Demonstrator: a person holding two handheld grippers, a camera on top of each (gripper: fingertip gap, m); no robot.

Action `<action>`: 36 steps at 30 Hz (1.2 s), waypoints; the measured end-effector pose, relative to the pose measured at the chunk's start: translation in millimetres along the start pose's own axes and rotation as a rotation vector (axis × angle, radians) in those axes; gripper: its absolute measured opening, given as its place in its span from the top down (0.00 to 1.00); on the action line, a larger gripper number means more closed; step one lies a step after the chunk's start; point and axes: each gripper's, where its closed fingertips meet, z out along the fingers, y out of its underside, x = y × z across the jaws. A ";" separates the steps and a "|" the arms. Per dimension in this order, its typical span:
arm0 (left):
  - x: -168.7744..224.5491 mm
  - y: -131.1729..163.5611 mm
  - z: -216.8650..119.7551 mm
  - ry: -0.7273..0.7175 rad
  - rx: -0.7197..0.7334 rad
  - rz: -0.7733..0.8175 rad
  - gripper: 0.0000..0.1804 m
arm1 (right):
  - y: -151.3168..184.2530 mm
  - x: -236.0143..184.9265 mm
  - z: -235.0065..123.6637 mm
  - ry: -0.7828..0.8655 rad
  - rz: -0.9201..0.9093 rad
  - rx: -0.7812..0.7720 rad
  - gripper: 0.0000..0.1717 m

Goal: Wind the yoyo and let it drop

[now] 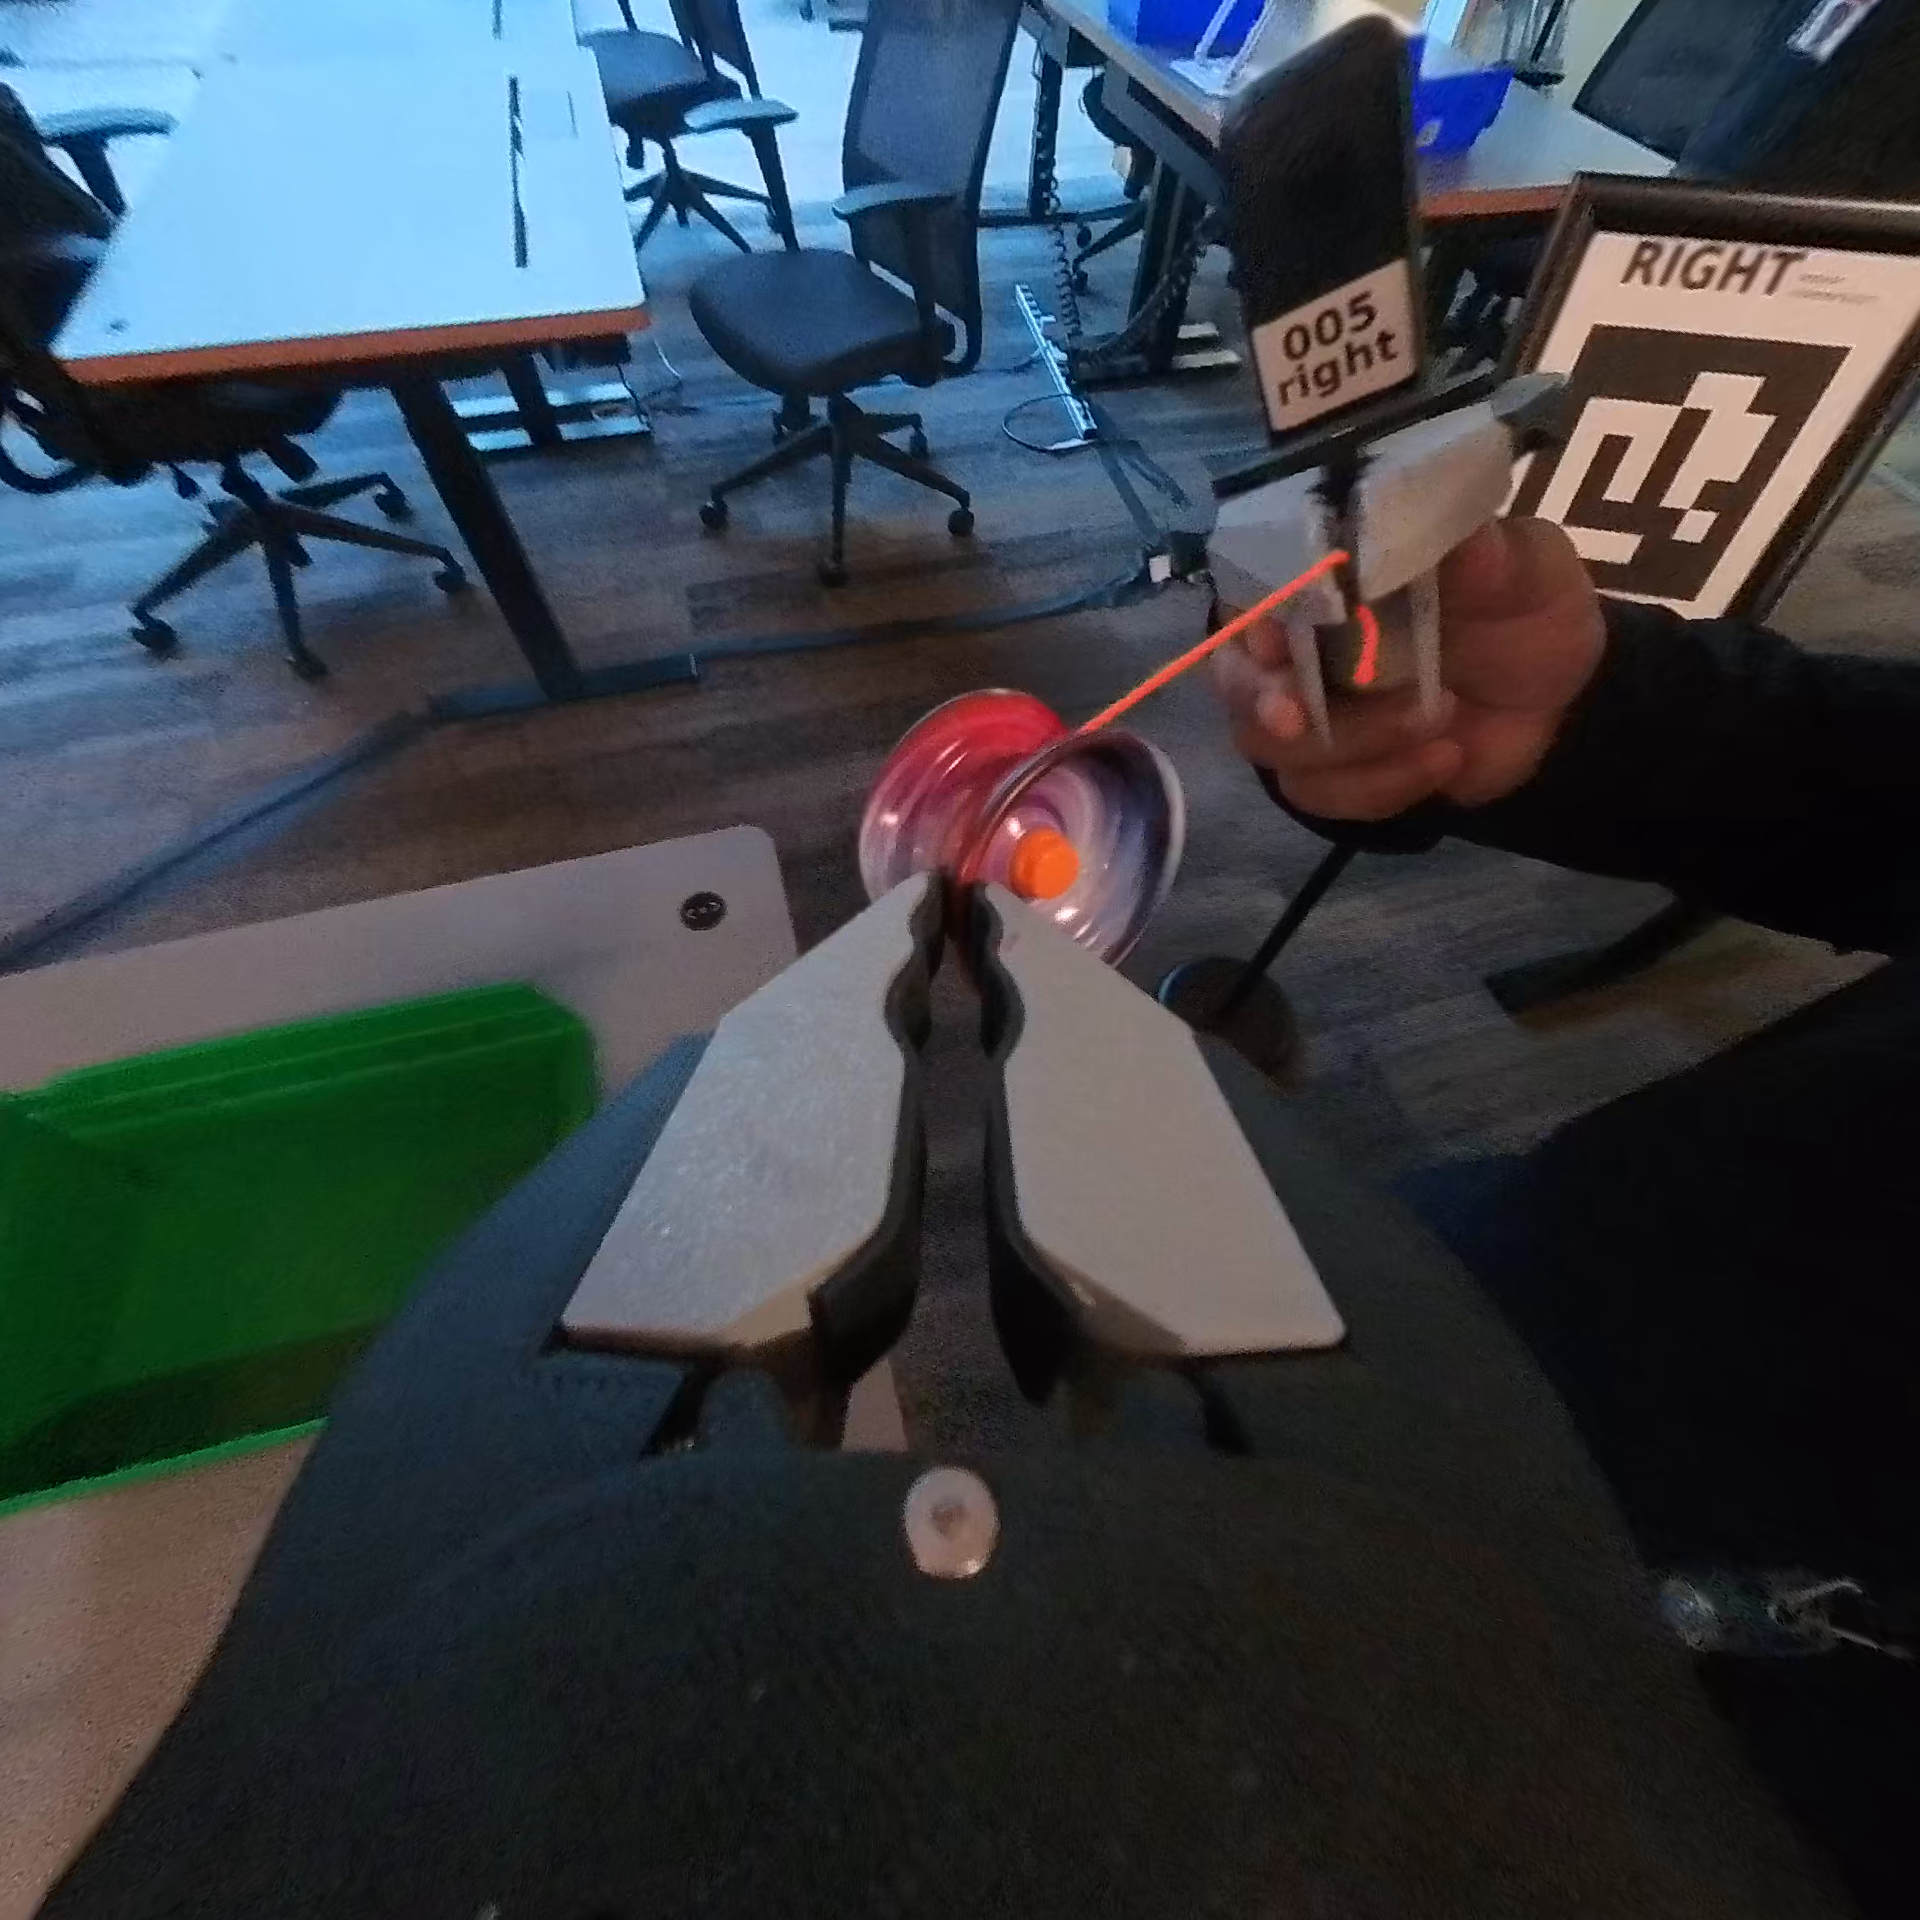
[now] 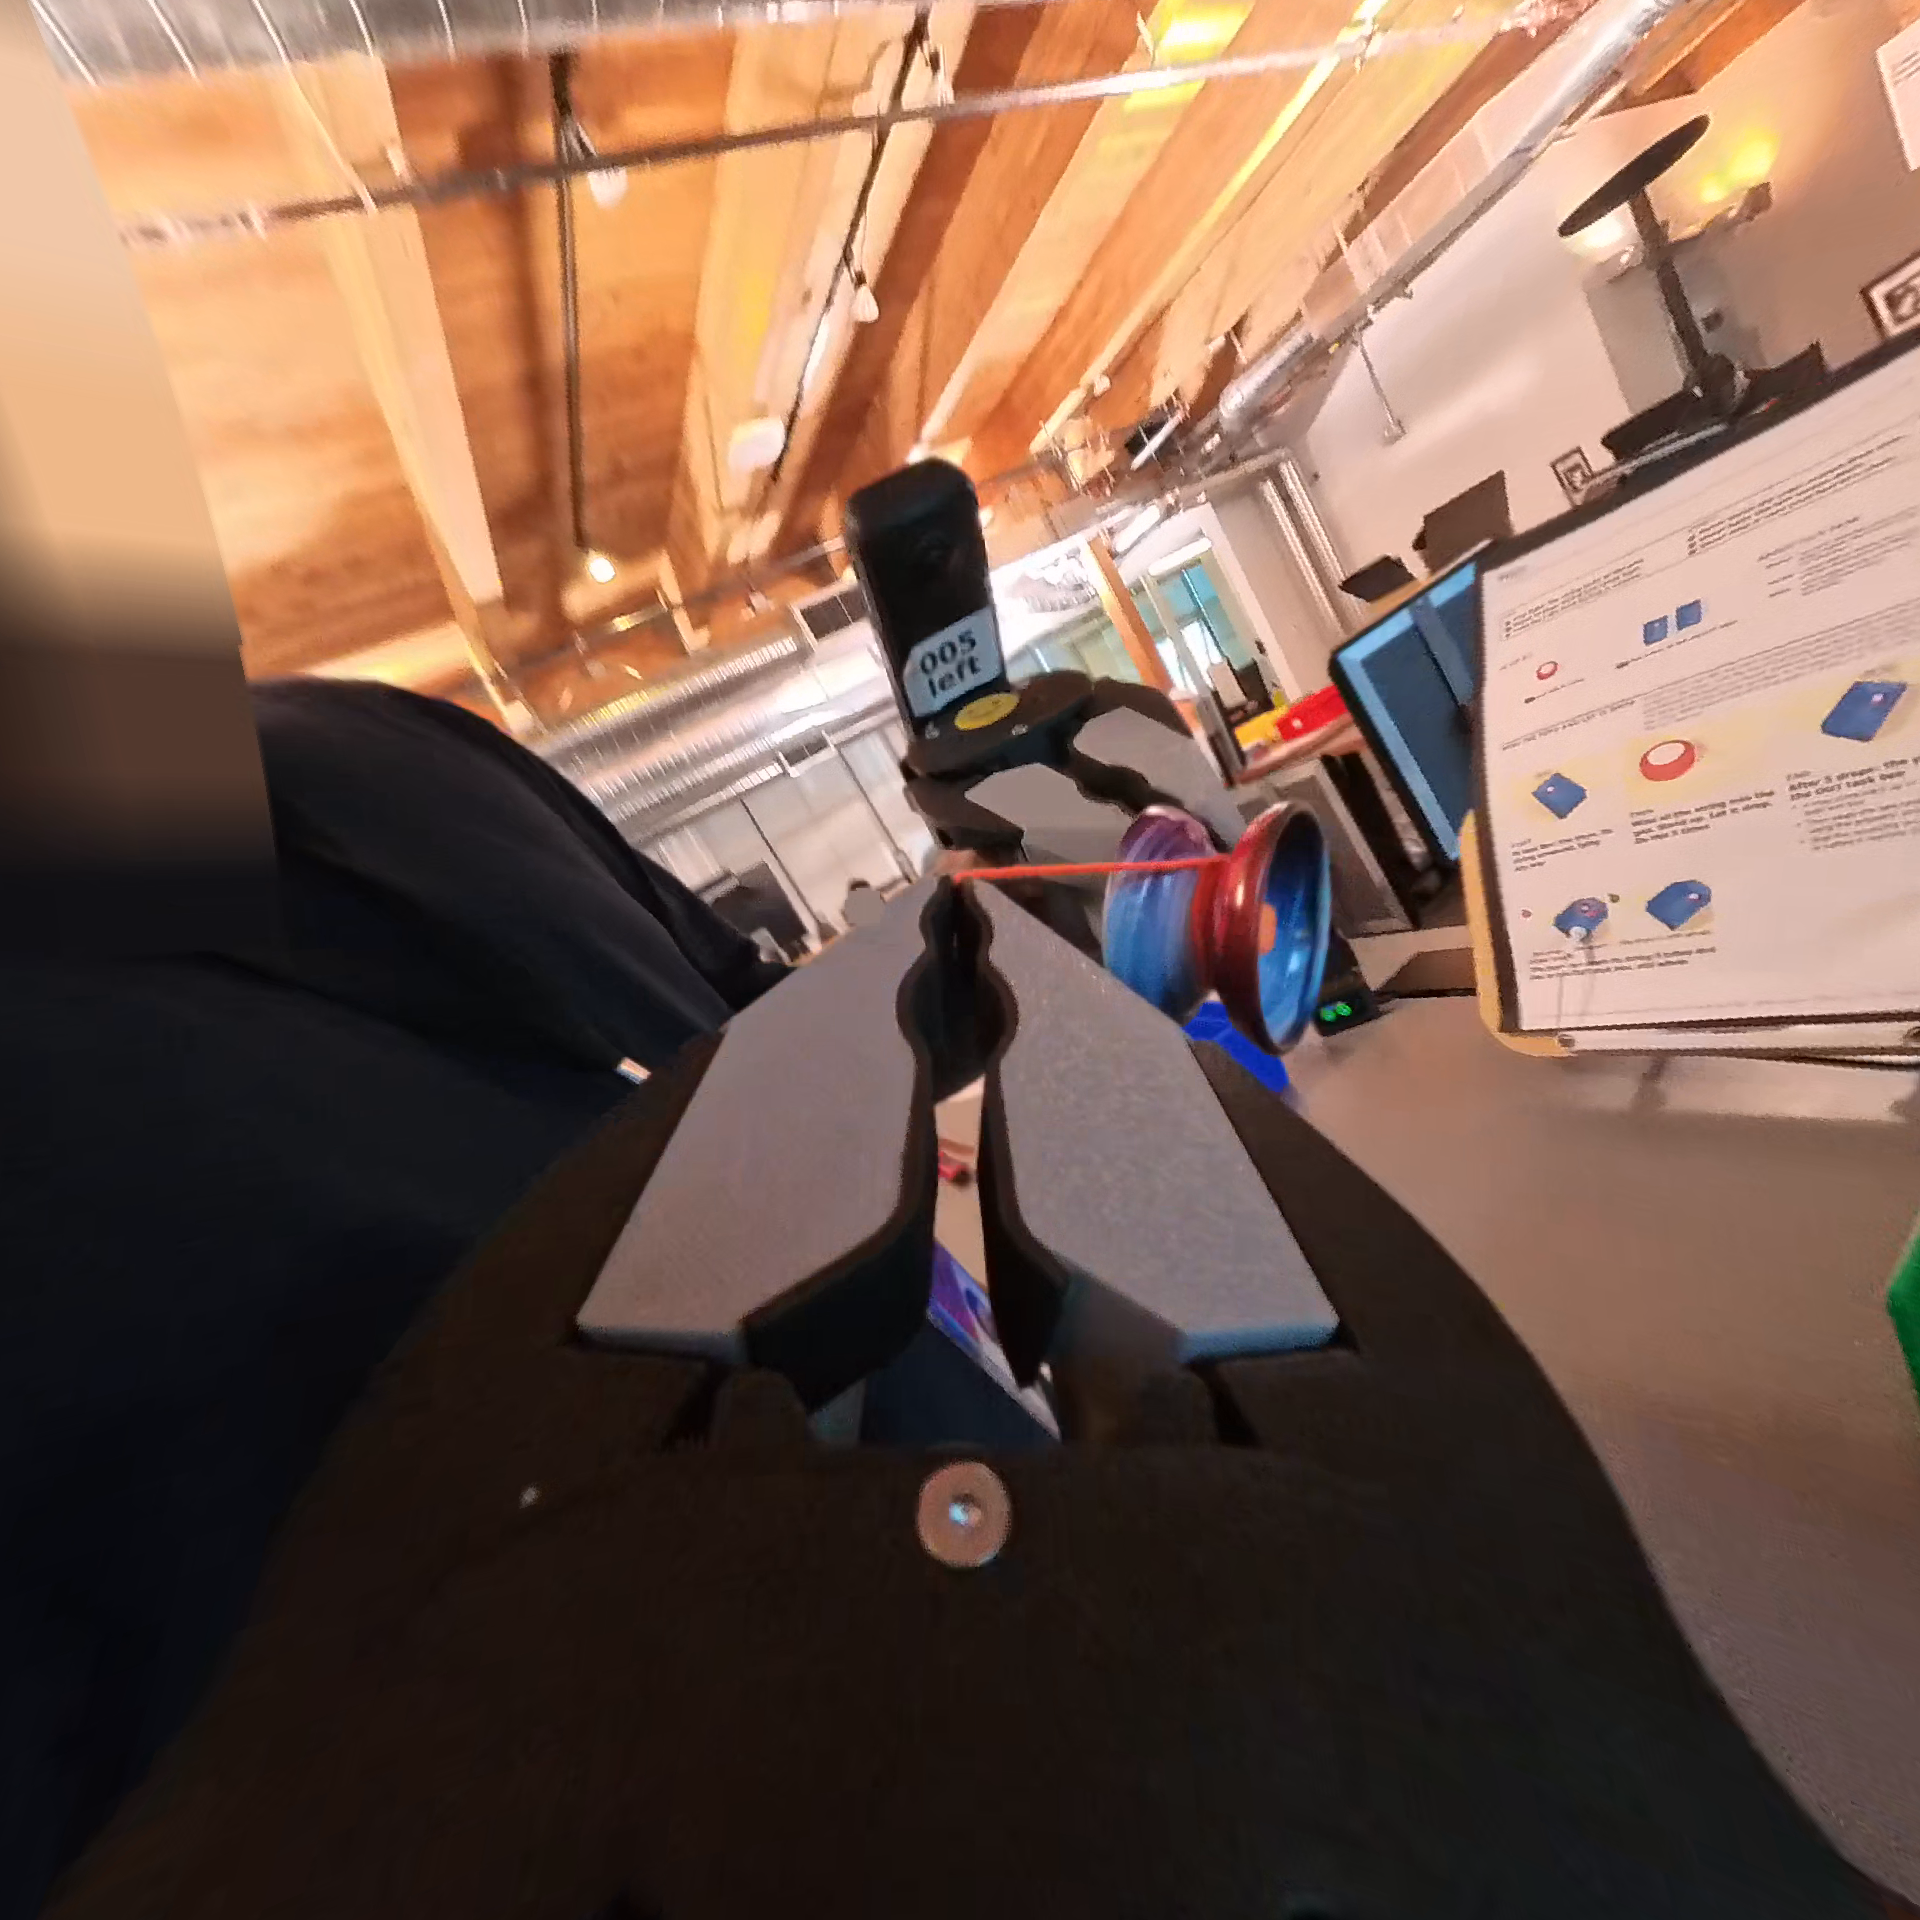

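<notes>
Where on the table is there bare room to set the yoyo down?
Bare tabletop lies between the right gripper and the propped instruction board. In the left wrist view, a bare corner shows beyond the green block. The block's side is crowded.

We've got the left gripper (image 1: 961,896) pinched shut at the rim of the blurry yoyo (image 1: 1023,821), its orange string (image 1: 1195,655) running taut up to the right gripper (image 1: 1351,561).
</notes>
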 end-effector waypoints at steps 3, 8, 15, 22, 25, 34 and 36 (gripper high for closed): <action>7.4 3.7 17.4 0.026 -0.032 -0.016 0.99 | -2.0 3.8 -18.8 -0.017 0.065 0.046 1.00; 13.5 14.1 25.0 0.097 -0.066 -0.028 0.99 | 11.3 4.3 -25.5 0.023 0.076 0.066 1.00; 27.0 23.2 -2.3 0.297 0.000 0.001 0.99 | 22.9 -14.4 0.1 0.101 0.021 0.123 1.00; 40.6 38.5 -50.8 0.513 0.121 0.041 0.99 | 46.8 -46.8 63.1 0.151 -0.075 0.152 1.00; 46.1 42.6 -67.2 0.620 0.171 0.020 0.99 | 57.1 -56.1 84.6 0.202 -0.092 0.180 1.00; 62.7 33.1 -89.1 0.745 0.221 0.013 0.99 | 72.0 -79.6 112.7 0.326 -0.105 0.198 1.00; 67.6 31.8 -88.5 0.738 0.213 0.046 0.99 | 71.9 -83.3 114.4 0.325 -0.109 0.194 1.00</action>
